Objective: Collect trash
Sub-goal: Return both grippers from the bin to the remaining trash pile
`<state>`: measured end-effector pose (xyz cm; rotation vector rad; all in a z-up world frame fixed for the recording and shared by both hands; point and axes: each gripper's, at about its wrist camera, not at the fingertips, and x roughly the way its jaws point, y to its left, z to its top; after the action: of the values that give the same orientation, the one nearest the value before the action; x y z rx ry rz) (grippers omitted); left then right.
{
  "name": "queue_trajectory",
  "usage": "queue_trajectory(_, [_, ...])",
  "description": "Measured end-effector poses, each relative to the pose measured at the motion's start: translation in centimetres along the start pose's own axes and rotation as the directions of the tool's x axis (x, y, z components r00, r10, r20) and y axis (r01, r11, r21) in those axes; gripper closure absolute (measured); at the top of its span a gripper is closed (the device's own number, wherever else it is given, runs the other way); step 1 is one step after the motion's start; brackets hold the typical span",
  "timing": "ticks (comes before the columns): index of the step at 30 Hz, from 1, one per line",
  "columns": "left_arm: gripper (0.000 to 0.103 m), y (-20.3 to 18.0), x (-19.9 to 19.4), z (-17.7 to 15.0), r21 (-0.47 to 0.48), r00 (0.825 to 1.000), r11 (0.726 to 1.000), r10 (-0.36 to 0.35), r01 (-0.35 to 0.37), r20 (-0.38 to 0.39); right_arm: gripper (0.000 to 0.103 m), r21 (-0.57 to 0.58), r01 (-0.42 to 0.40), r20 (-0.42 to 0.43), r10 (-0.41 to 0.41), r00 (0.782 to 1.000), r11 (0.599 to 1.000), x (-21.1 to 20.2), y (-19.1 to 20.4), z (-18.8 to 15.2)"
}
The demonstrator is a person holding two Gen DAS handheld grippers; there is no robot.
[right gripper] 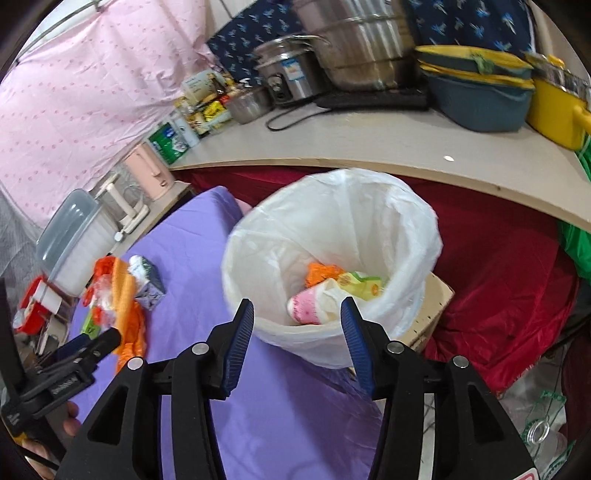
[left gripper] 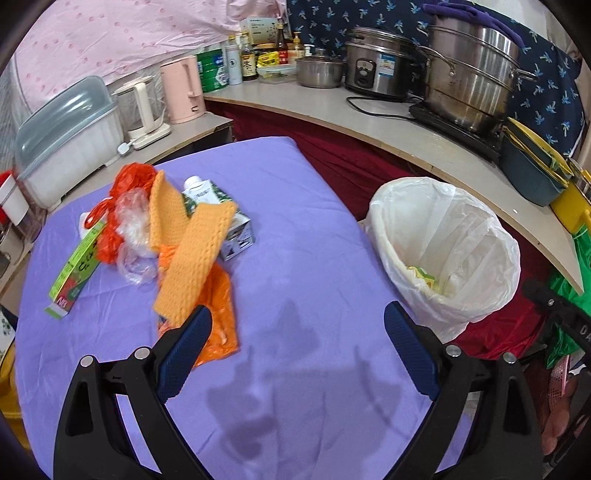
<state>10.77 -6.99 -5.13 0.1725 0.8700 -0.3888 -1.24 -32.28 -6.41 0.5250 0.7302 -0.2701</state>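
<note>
Tools: left (left gripper: 297,319), right (right gripper: 297,308) both apart, empty | bin (right gripper: 413,221) contents partly hidden | carton (left gripper: 221,210) half-covered

Purple tablecloth (left gripper: 295,221); white bin liner (left gripper: 443,229). On the cloth — an orange waffle-weave rag (left gripper: 192,254), an orange-red plastic bag (left gripper: 129,177), a green box (left gripper: 75,269). Behind — pink dotted curtain (left gripper: 110,40), navy palm-print fabric (left gripper: 325,22).

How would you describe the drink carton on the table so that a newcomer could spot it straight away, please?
Start at the purple tablecloth and go to the heap of litter near its far left corner. At the heap's right edge lies a white and green drink carton with a white screw cap, partly under a knitted orange cloth strip. It is the only rigid, box-shaped piece among soft bags and cloth.
</note>
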Motion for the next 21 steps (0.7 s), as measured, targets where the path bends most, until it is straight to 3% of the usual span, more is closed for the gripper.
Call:
queue_trajectory(10, [0.013, 5.8, -1.4, -2.0, -0.062, 0.997, 0.996, 0.071, -0.071, -0.009, 0.054, -0.105, -0.104, -0.045, 0.099, 0.994, 0.989, 0.9, 8.0, -1.8])
queue_trajectory(21, [0.013, 13.1, -1.7, -3.1, -0.147, 0.988, 0.977, 0.150, -0.152, -0.025, 0.054, -0.190, -0.196, -0.143, 0.171, 0.975, 0.962, 4.8, 16.1, -4.0])
